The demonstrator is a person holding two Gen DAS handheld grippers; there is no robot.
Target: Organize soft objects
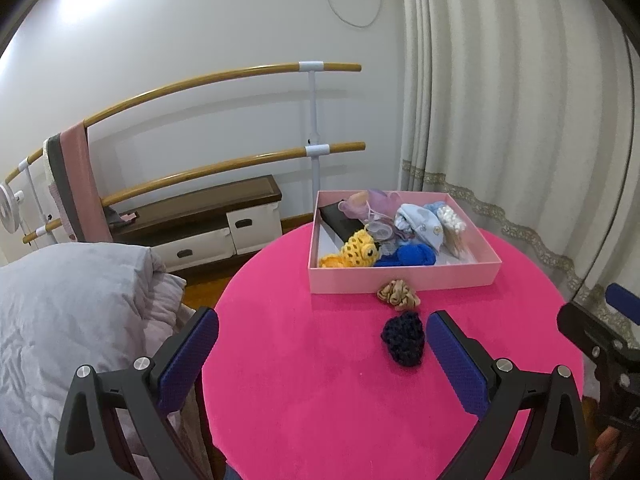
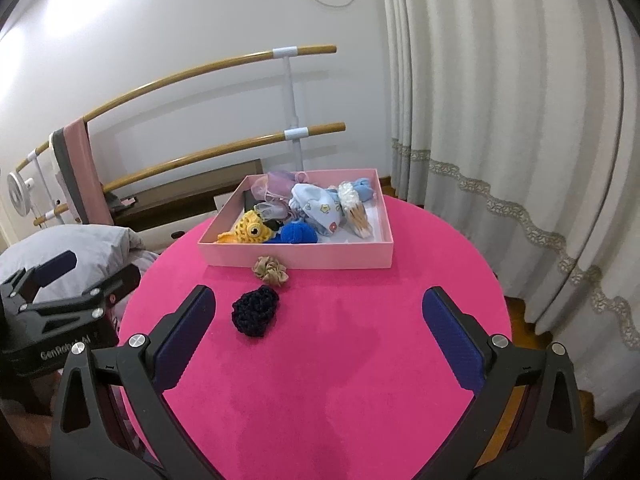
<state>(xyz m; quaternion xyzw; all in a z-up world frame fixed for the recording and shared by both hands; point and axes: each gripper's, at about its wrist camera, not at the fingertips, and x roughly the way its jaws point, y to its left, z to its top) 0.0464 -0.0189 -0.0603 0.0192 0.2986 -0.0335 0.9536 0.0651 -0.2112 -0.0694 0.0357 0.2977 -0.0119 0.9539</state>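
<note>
1. Left tool [image 1: 322, 334] and right tool [image 2: 318, 308]: both spread wide, empty, above the round pink desk [image 2: 340, 380].
2. Dark navy crocheted scrunchie [image 2: 256, 315] on the desk.
3. Beige satin scrunchie [image 2: 271, 271] touching the shallow pink cardboard box [image 2: 304, 258].

Matt felt-like table [image 2: 320, 360] — crocheted navy pouch [image 2: 255, 310], satiny scrunchie [image 2: 271, 271].

Left gripper [image 1: 322, 322], right gripper [image 2: 319, 300] — matte black angular frames, silver round screws, textured navy-blue finger pads [image 2: 454, 338]; white "GenRobot" lettering on the left body.
</note>
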